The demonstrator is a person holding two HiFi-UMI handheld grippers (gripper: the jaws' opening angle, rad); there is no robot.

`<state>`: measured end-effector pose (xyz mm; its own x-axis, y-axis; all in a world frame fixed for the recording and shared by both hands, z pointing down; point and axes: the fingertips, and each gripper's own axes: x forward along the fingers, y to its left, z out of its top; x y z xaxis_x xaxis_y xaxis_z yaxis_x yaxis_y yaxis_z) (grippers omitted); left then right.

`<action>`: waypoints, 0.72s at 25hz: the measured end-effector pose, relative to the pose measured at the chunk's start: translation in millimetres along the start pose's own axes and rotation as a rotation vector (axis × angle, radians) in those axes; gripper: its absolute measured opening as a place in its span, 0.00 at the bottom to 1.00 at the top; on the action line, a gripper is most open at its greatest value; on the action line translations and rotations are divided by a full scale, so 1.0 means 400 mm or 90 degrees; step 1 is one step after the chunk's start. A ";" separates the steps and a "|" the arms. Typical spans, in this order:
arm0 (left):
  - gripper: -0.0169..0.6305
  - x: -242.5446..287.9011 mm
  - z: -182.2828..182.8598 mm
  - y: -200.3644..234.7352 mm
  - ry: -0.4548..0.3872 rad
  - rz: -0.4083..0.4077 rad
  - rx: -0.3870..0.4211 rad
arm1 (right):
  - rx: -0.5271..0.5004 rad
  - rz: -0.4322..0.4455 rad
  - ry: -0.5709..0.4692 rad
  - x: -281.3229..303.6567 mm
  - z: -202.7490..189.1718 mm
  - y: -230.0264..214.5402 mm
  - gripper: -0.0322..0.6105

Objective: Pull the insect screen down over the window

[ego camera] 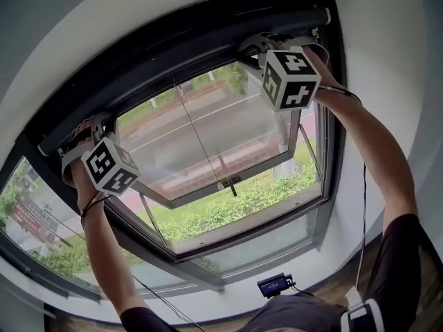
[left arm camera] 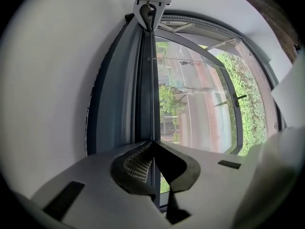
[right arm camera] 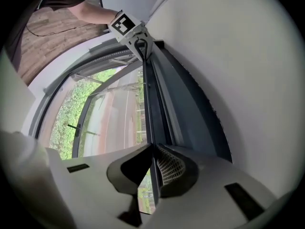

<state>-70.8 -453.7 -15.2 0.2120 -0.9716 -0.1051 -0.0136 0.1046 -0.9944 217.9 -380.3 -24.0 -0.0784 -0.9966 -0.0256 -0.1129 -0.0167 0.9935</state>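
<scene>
The insect screen's dark pull bar [ego camera: 181, 73] lies rolled up along the top of the window frame. My left gripper [ego camera: 88, 127] is raised to the bar's left end, and in the left gripper view its pads [left arm camera: 139, 162] pinch the bar's thin edge [left arm camera: 147, 80]. The right gripper [ego camera: 259, 45] is up at the bar's right end. Its jaws meet on the same edge [right arm camera: 151, 94] in the right gripper view [right arm camera: 153, 148]. Each gripper shows far along the bar in the other's view: the right gripper [left arm camera: 148, 9] and the left gripper [right arm camera: 135, 34].
Below the bar, a glass sash [ego camera: 208, 140] with a black handle [ego camera: 231, 182] is tilted outward over a road and green shrubs. A small black device [ego camera: 275, 283] with a cable rests by the sill. White wall [ego camera: 387, 40] surrounds the frame.
</scene>
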 end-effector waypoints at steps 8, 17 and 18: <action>0.06 -0.002 0.005 -0.006 0.026 0.009 0.039 | -0.074 -0.005 0.027 0.012 0.034 0.009 0.09; 0.07 -0.036 0.113 0.014 -0.016 0.033 0.042 | -0.065 0.019 0.033 0.003 0.028 0.010 0.09; 0.07 -0.029 0.131 0.014 -0.026 0.031 0.043 | -0.063 0.018 0.033 0.004 0.027 0.009 0.09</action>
<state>-22.3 -430.6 -19.2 0.2517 -0.9559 -0.1515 0.0415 0.1671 -0.9851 206.8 -381.0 -21.7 -0.0286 -0.9996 0.0051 -0.0126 0.0054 0.9999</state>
